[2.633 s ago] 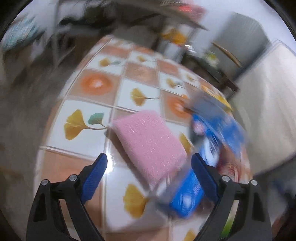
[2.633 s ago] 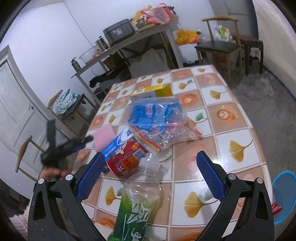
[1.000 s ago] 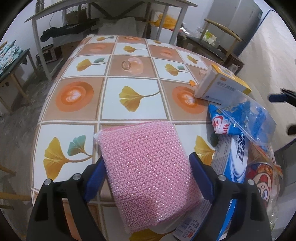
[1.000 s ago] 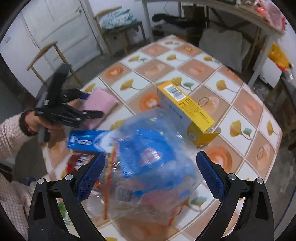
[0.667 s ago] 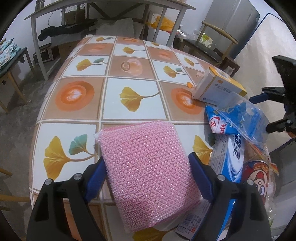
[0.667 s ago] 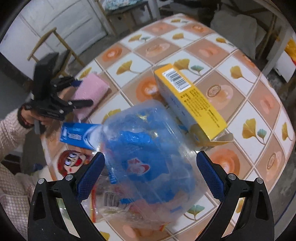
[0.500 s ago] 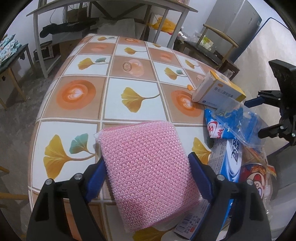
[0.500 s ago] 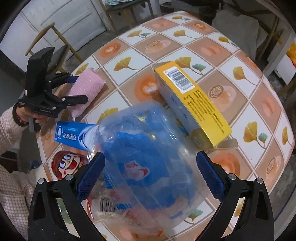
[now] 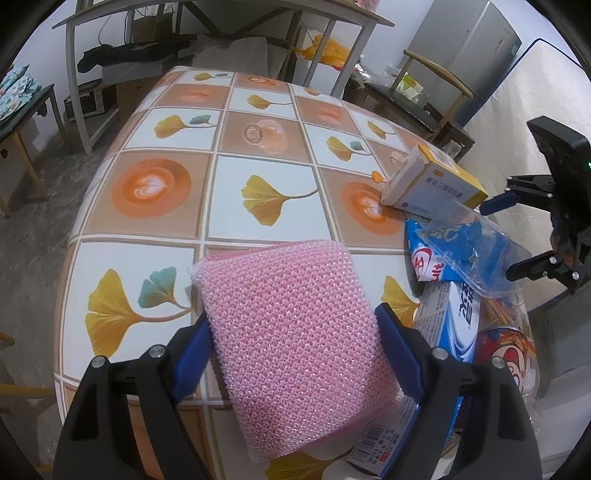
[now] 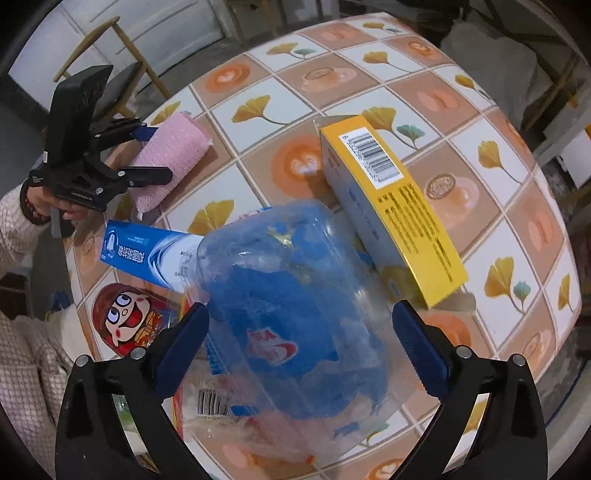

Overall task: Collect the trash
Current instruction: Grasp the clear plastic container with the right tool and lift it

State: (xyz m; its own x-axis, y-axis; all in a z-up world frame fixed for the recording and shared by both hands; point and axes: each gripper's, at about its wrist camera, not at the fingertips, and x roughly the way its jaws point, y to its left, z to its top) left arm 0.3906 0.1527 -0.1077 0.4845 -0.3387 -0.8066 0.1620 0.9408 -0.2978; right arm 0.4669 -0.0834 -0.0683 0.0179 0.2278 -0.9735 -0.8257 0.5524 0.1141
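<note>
My left gripper [image 9: 293, 349] sits around a pink mesh sponge [image 9: 291, 328] on the tiled table [image 9: 236, 177]; its blue pads touch the sponge's two sides. The sponge also shows in the right wrist view [image 10: 168, 162]. My right gripper [image 10: 299, 339] is open over a clear plastic bag with blue wrappers inside [image 10: 295, 325], pads beside the bag. A yellow and white box [image 10: 391, 210] lies just beyond the bag. A blue toothpaste box [image 10: 147, 254] and a red cartoon packet [image 10: 125, 317] lie to the left.
In the left wrist view the yellow box [image 9: 432, 184], bag [image 9: 472, 251], toothpaste box [image 9: 450, 332] and red packet [image 9: 506, 350] crowd the table's right side. Chairs [image 9: 428, 96], a metal shelf table [image 9: 221, 22] and a fridge [image 9: 472, 48] stand beyond the far edge.
My left gripper's pads have closed in slightly onto the sponge's sides. My right gripper has come lower and closer over the plastic bag.
</note>
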